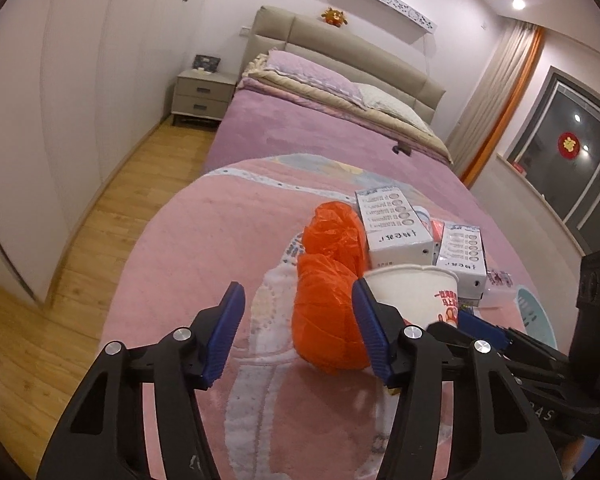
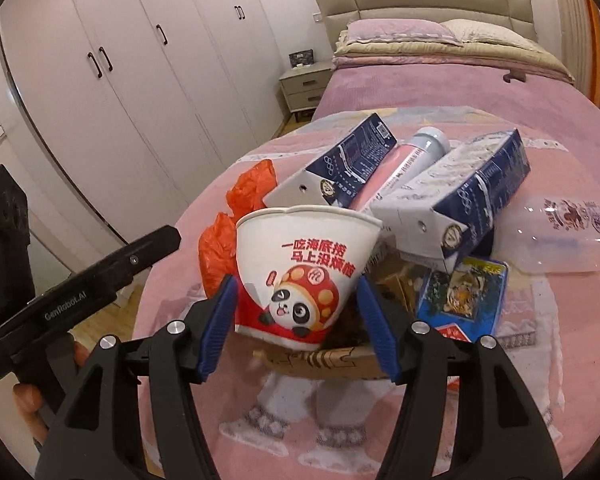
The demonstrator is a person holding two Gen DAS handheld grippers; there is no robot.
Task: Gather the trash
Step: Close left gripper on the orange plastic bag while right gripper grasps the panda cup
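While the pile of rubbish sits near the foot of the bed [image 1: 284,140], on the pink blanket [image 2: 500,360], we hold both tools spread apart and gripping nothing. The right gripper [image 2: 296,320] has its blue pads on either side of the paper cup [image 2: 300,264], close to the cup's lower half; whether the pads [image 2: 220,320] already touch the cup we cannot tell. The left gripper [image 1: 296,332] hangs open beside the orange plastic bag [image 1: 328,312], which lies partly between its pads.

We judge the cup to be light and thin-walled, so a hard squeeze would crush it. The narrow base looks like the stiffest place to take it. It leans on a low brown bowl [image 2: 320,360], so it may tip as we close. The bag is soft and crumpled; it should bunch up easily anywhere, though the film may slip.

Behind the cup lie two milk cartons [image 2: 460,208], a pink tube [image 2: 412,160] between them, a blue packet [image 2: 460,300] and a clear plastic lid [image 2: 560,240] to the right. These crowd the far side, so the open way out looks to be upward and back toward us. To the left the bed edge drops to the wooden floor [image 1: 60,280], with the wardrobe [image 2: 120,80] beyond. The two grippers are close together, and could collide.
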